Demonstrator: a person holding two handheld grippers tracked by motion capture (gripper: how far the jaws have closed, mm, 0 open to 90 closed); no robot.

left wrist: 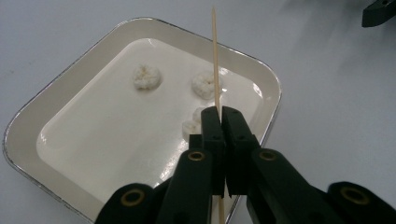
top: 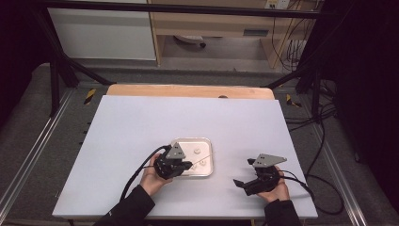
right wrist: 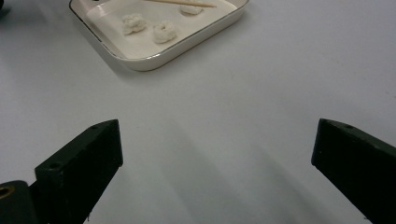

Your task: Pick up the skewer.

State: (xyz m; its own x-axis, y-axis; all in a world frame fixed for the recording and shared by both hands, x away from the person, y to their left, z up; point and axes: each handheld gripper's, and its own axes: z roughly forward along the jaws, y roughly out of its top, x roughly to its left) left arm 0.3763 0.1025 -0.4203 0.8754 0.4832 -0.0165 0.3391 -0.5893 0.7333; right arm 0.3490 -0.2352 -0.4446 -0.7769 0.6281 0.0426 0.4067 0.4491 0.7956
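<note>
Black jaws of our left hand-held gripper (left wrist: 218,116) are clamped tight on a skewer (left wrist: 215,56), its tip poking out over the tray (left wrist: 28,126). We count three white lumps (left wrist: 146,77) lying loose in that tray, none threaded yet, so we judge the skewering barely begun. Our right hand-held gripper (right wrist: 217,154) waits with jaws wide apart and empty, resting on the tabletop (top: 131,122) well right of the tray.

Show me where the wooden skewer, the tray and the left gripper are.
wooden skewer (left wrist: 215,56), left gripper view, on its bare shaft above the jaws.
tray (left wrist: 37,112), left gripper view, on its cream rim.
left gripper (left wrist: 219,116), left gripper view, between the shut jaw tips.
</note>
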